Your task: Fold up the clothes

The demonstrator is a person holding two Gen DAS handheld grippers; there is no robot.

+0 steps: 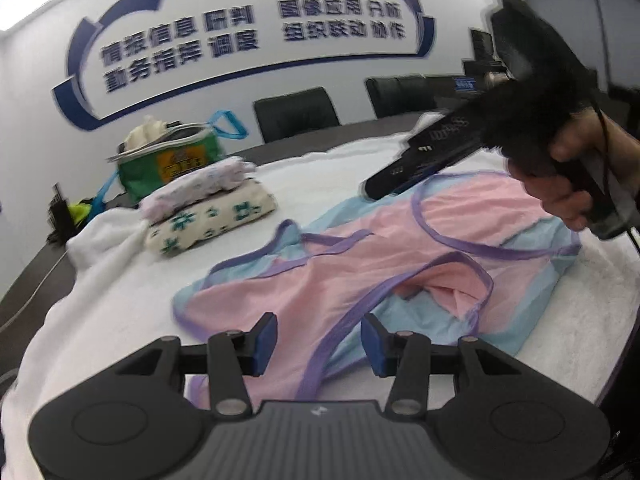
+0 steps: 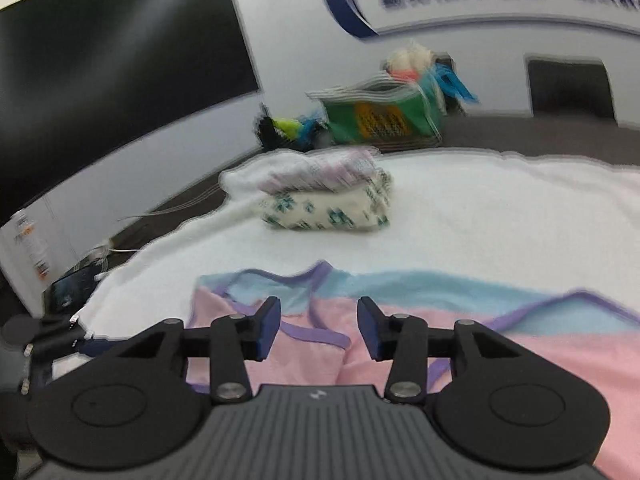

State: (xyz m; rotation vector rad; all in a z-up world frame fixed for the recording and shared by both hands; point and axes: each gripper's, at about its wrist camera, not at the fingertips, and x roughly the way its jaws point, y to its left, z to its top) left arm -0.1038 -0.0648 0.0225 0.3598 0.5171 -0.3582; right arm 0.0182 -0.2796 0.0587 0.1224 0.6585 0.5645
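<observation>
Left gripper (image 1: 319,343) fingers spread wide over pink-and-blue garment (image 1: 360,264) on white towel (image 1: 120,300), right gripper (image 2: 318,330) likewise wide, empty, folded clothes stack (image 1: 208,204) far left, green bag (image 1: 172,160) label blurred, perhaps unreadable, blue Chinese wall lettering (image 1: 180,44).

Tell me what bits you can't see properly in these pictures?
- Pink and blue garment with purple trim: near edge hidden behind the left gripper in the left wrist view; cut off at the right edge in the right wrist view.
- Green zip bag: its label is blurred in the right wrist view.
- Right gripper: open, but in the left wrist view its fingertips are blurred.
</observation>
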